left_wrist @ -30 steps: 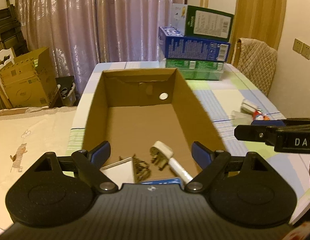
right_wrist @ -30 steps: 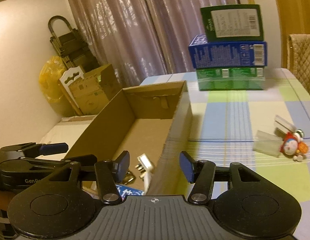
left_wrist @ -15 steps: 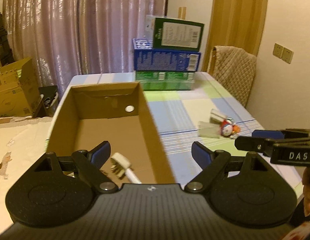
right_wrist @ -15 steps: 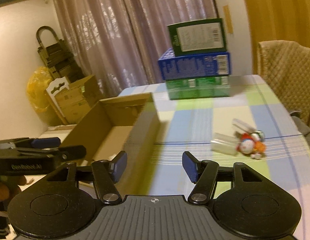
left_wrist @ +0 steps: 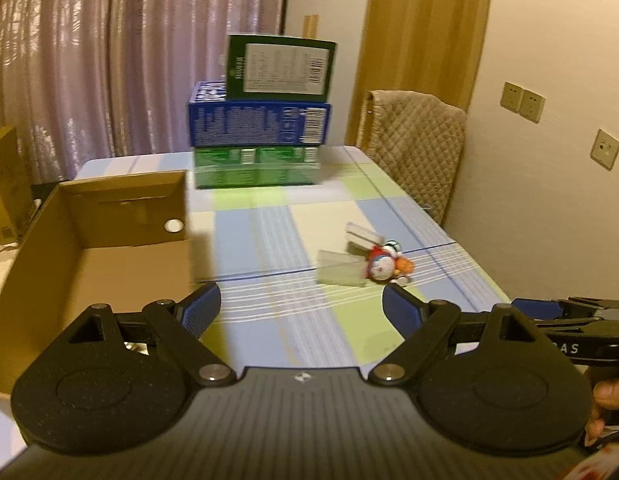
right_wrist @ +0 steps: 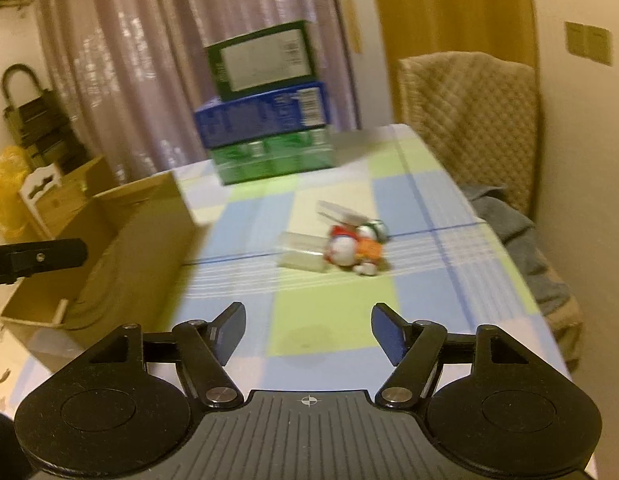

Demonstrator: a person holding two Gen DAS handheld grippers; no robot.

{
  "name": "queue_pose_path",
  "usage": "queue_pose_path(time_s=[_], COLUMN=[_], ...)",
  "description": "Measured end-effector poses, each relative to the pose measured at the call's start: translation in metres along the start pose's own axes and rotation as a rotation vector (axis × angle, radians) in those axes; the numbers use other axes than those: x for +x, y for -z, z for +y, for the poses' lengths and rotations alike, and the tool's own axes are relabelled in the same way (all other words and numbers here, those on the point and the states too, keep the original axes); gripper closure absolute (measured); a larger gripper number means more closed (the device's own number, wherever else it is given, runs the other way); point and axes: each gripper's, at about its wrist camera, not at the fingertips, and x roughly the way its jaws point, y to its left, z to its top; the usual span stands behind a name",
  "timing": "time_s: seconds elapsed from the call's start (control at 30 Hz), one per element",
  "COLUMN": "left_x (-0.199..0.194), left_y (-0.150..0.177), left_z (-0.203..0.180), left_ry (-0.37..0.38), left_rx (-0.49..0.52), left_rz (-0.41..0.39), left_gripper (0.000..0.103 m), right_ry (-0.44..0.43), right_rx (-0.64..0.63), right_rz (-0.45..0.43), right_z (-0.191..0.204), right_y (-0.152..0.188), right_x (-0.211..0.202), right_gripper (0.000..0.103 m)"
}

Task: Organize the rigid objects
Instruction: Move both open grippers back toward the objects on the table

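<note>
Toy figure (right_wrist: 351, 250) lies on the surface (right_wrist: 333, 320) at 12 o'clock from the right gripper (right_wrist: 308, 332), nearer than the left gripper (left_wrist: 301, 312); right jaws opening, empty; left gripper spread wide, empty.

Right claw (left_wrist: 565, 312) — letters "AS" legible; box labels too blurred.

A home dining room — curtains (left_wrist: 129, 60), checked tablecloth (left_wrist: 269, 232), padded chair (left_wrist: 417, 136).
</note>
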Motion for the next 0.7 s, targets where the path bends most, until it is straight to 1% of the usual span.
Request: queue_pose_path(time_s=[0.17, 0.37, 0.53, 0.7], left_x=[0.028, 0.075, 0.113, 0.147], left_y=[0.002, 0.013, 0.023, 0.028], left_z=[-0.022, -0.038, -0.045, -0.045], left_ry=[0.032, 0.039, 0.037, 0.012], left_rx=[0.006, 0.034, 0.055, 0.075], left_rz=[0.011, 0.047, 0.067, 0.075], left_gripper=[0.017, 0.017, 0.017, 0.017], right_ry=[0.032, 0.043, 0.021, -0.015], right_rx=[0.031, 0.013, -0.036, -0.062], right_rz=[-0.005, 0.0, 0.013, 0.033], right_z=[-0.031, -0.056, -0.067, -0.075], right_y=[-0.002, -0.007, -0.011, -0.018], right_x=[0.007, 0.033, 0.063, 0.095], right_gripper=[0.036, 0.036, 0.036, 0.036])
